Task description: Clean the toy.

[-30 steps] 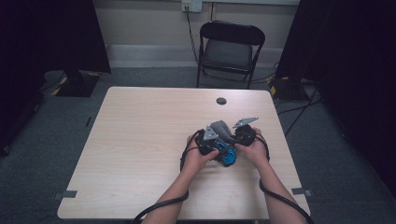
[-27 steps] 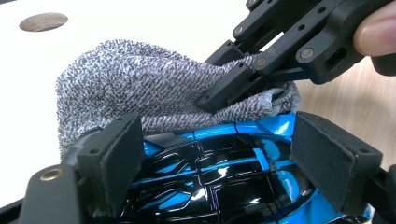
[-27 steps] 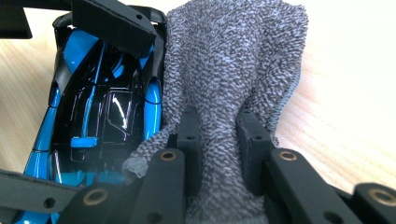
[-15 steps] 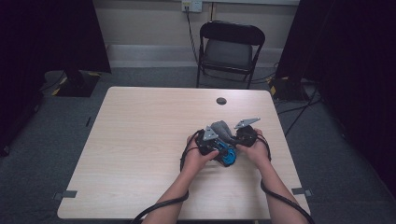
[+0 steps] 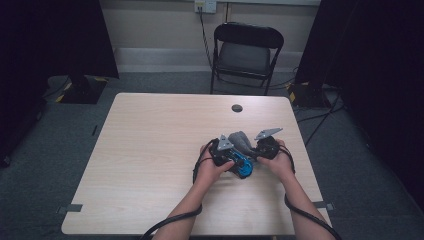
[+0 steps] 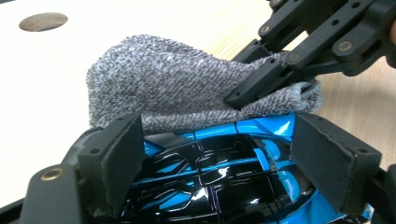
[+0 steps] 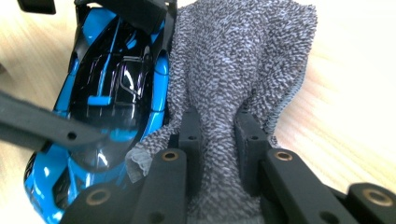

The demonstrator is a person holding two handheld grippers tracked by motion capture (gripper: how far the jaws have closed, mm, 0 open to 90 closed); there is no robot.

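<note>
A blue and black toy car (image 6: 219, 186) lies between the pads of my left gripper (image 6: 219, 137), which is shut on it at both ends. A grey knitted cloth (image 7: 243, 56) rests against the car's side (image 7: 116, 79), and my right gripper (image 7: 219, 126) is shut on a fold of that cloth. In the high view both hands meet at the right middle of the table: the left gripper (image 5: 226, 156) holds the car (image 5: 245, 169), the right gripper (image 5: 260, 149) comes in from the right, and the cloth (image 5: 241, 140) bulges just behind them.
The pale wooden table (image 5: 150, 150) has a small dark round disc (image 5: 237, 108) near its far edge. A black folding chair (image 5: 247, 50) stands beyond the table. Cables trail from both grippers off the near edge.
</note>
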